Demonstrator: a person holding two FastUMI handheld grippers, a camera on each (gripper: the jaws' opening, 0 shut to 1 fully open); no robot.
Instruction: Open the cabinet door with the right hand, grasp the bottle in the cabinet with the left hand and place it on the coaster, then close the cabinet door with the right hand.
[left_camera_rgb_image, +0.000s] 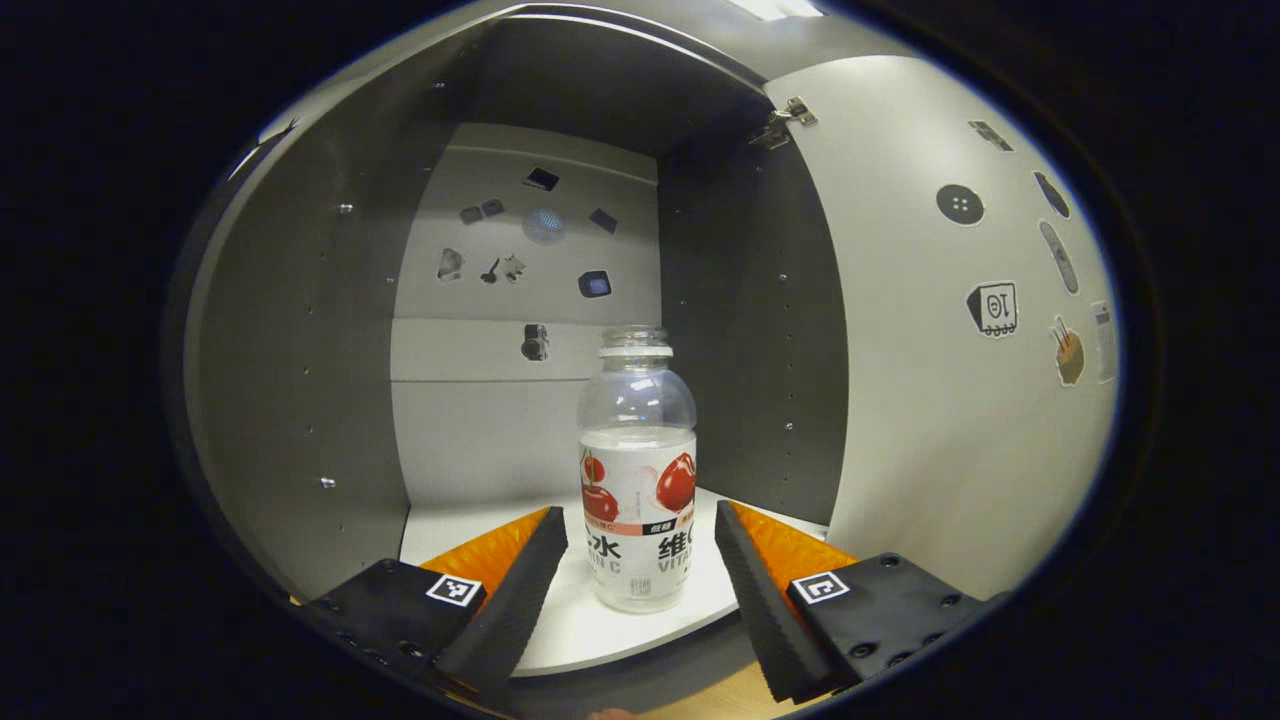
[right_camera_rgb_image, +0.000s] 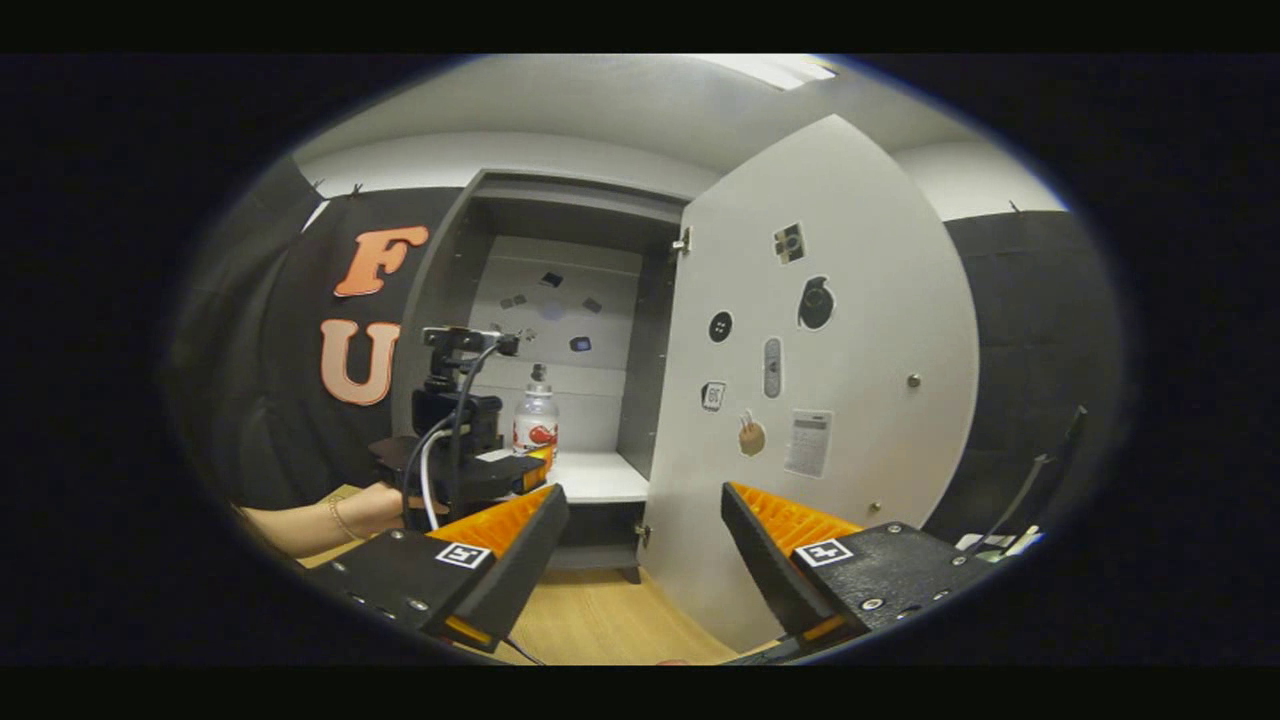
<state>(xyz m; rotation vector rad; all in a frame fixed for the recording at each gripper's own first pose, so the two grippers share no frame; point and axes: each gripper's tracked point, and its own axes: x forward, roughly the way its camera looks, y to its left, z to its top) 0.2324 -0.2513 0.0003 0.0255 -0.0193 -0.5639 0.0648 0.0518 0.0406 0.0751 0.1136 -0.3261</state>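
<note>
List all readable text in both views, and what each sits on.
"10" (likely): box-shaped sticker on the open grey cabinet door.
Clear plastic bottle with a cherry-printed label: the label carries print, not transcribed here.
Calculator sticker on that door: too small to read.
Other door and back-wall stickers: pictures, no legible text.

My left gripper view sits close at the cabinet (left_camera_rgb_image: 300, 400) mouth and looks straight inside, at the bottle (left_camera_rgb_image: 637, 470) and the back wall. My right gripper view stands farther back, facing the same cabinet front and the open door (right_camera_rgb_image: 830, 400). Both views share the cabinet interior, the bottle and the inner face of the door.
</note>
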